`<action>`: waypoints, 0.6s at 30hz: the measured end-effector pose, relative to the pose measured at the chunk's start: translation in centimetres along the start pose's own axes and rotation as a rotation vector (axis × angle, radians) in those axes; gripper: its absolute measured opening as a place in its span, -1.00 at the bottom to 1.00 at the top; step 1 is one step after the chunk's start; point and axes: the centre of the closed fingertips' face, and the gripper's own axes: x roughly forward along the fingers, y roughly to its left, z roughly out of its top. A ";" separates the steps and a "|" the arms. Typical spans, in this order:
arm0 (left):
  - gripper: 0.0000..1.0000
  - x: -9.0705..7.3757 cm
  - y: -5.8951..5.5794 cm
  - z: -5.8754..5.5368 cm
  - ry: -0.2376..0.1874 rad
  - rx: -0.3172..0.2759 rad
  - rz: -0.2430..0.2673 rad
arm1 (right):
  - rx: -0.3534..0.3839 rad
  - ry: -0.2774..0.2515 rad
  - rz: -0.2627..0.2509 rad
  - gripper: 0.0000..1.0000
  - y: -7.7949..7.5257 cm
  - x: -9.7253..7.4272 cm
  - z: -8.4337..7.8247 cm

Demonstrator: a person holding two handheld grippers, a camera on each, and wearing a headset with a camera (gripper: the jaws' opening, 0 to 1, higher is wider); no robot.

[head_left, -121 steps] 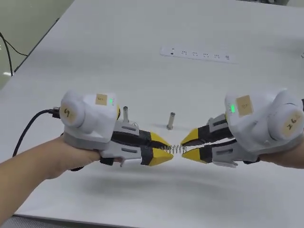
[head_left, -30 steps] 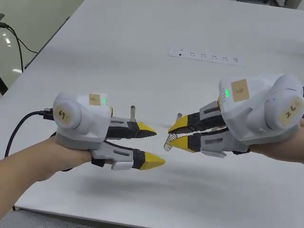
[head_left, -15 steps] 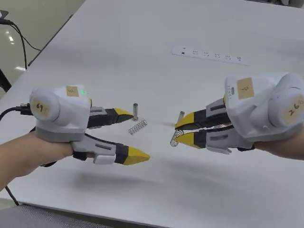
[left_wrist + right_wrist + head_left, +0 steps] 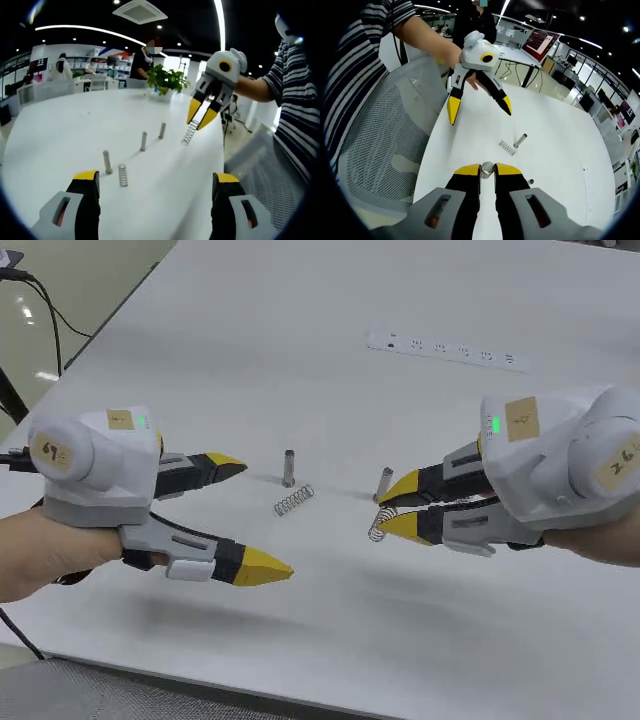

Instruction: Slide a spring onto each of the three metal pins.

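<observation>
L gripper [image 4: 265,517] has released, jaws wide, well left of pin [image 4: 385,482]; R gripper [image 4: 385,515] alone pinches spring [image 4: 376,530] just beside pin, so threading looks next.

We count three short grey metal pins: the first pin [image 4: 106,161], the second pin [image 4: 143,141] and the third pin [image 4: 162,130]. We count two small silver wire springs: the loose spring [image 4: 122,175] and the held spring [image 4: 189,134]. We see two yellow-tipped claws, the left claw [image 4: 266,519] and the right claw [image 4: 384,515]. There is one long white power strip [image 4: 447,350] and one white bench [image 4: 300,360].
</observation>
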 end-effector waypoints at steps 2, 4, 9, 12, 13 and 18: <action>0.89 -0.4 0.5 0.1 -0.011 -0.009 0.023 | -0.008 0.023 0.001 -0.85 -0.1 0.0 -0.4; 0.92 -0.7 0.8 0.0 -0.015 -0.020 0.032 | 0.009 0.039 0.010 -0.85 -0.1 0.1 -0.8; 0.96 -1.4 1.2 -0.2 -0.007 -0.021 0.044 | 0.060 0.072 0.038 -0.85 -0.1 0.3 -1.8; 0.96 -1.8 1.5 -0.3 -0.013 -0.029 0.055 | 0.099 0.080 0.057 -0.85 0.0 0.4 -2.2; 0.96 -1.8 1.6 -0.3 -0.011 -0.028 0.059 | 0.109 0.082 0.060 -0.85 -0.1 0.4 -2.3; 0.96 -2.4 1.9 -0.7 -0.007 -0.037 0.073 | 0.128 0.096 0.055 -0.85 -0.7 0.4 -2.7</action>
